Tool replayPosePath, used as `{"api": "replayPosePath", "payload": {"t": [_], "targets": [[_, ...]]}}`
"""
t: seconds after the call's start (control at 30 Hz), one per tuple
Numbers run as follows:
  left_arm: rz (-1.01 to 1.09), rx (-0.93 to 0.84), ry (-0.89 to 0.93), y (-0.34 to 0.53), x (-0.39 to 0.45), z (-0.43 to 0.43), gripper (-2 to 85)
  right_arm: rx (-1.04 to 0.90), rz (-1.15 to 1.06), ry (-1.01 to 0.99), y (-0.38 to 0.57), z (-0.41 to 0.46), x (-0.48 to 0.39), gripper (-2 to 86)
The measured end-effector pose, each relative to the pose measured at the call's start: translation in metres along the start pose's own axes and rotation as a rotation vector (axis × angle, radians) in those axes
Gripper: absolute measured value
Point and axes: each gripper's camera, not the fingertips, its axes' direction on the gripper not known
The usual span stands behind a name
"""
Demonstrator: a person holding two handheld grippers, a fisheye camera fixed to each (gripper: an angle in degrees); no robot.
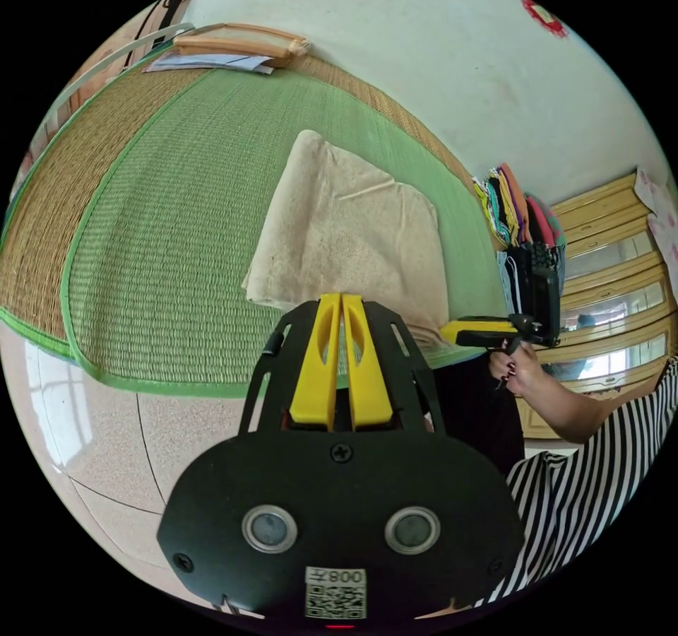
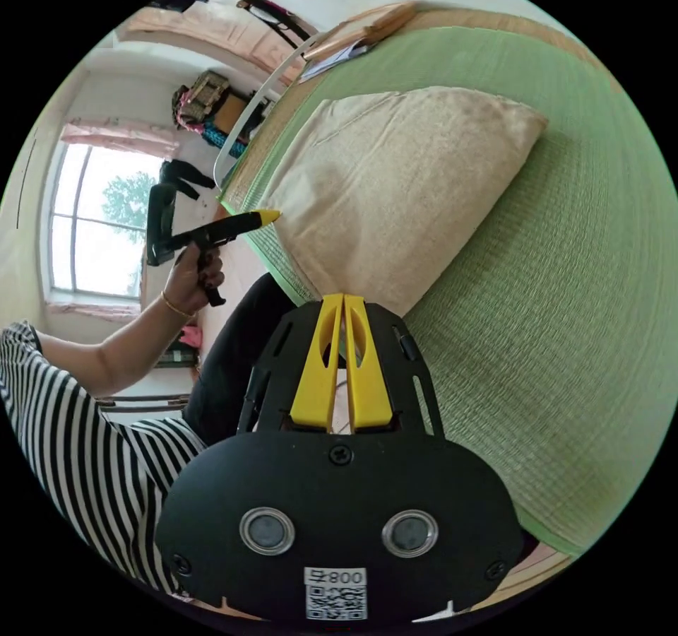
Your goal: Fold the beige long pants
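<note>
The beige long pants (image 1: 353,237) lie folded into a thick rectangular bundle on a green woven mat (image 1: 176,240) that covers a raised surface, possibly a bed; what lies beneath the mat is hidden.

In the left gripper view, the left gripper (image 1: 342,298) sits just at the near edge of the bundle. Its yellow fingers (image 1: 318,360) are pressed together, tips meeting right where the cloth edge begins. Whether any cloth is caught between them cannot be made out.

To the right in that view, the right gripper (image 1: 452,332) reaches in toward the bundle's corner, held by a hand (image 1: 519,371). Its tip looks closed and touches or nearly touches the cloth.

In the right gripper view, that gripper's own fingers (image 2: 367,360) are also together, tips at the pants' near corner, with contact unclear. The left gripper appears there at the bundle's other corner.

A striped sleeve (image 2: 63,410) is cut off at the frame edge. At the far end of the mat, a flat wooden-framed object (image 1: 240,42) lies on papers, too distorted to identify. Colourful hanging clothes (image 1: 512,205) are partly hidden behind the right gripper.
</note>
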Motion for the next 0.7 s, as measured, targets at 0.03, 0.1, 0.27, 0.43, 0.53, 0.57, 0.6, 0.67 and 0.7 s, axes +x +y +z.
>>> {"api": "replayPosePath", "payload": {"t": [0.03,0.1,0.27,0.43,0.53,0.57,0.6,0.67,0.7], "targets": [[-0.002,0.004,-0.007,0.000,0.003,-0.003,0.3,-0.004,0.025,-0.032,0.002,-0.001,0.009,0.1],[0.017,0.010,-0.004,0.001,0.012,-0.007,0.4,-0.012,0.011,-0.035,0.007,-0.004,0.015,0.1],[0.082,-0.080,0.198,0.007,0.047,0.015,1.7,0.040,0.090,-0.096,0.046,-0.019,0.050,0.2],[0.090,-0.222,0.300,0.002,0.073,0.059,4.7,0.102,0.192,-0.210,0.090,-0.032,0.094,0.7],[0.055,-0.245,0.350,-0.004,0.078,0.078,6.1,0.144,0.263,-0.283,0.113,-0.040,0.125,2.0],[0.030,-0.246,0.377,-0.007,0.077,0.085,6.0,0.153,0.283,-0.312,0.121,-0.042,0.136,3.2],[0.012,-0.246,0.390,-0.008,0.076,0.088,5.9,0.153,0.295,-0.327,0.124,-0.041,0.141,3.9],[-0.043,-0.241,0.409,-0.011,0.071,0.097,4.5,0.133,0.338,-0.404,0.132,-0.036,0.162,6.6],[-0.055,-0.237,0.415,-0.011,0.069,0.098,4.1,0.135,0.342,-0.428,0.134,-0.034,0.166,7.0]]}}
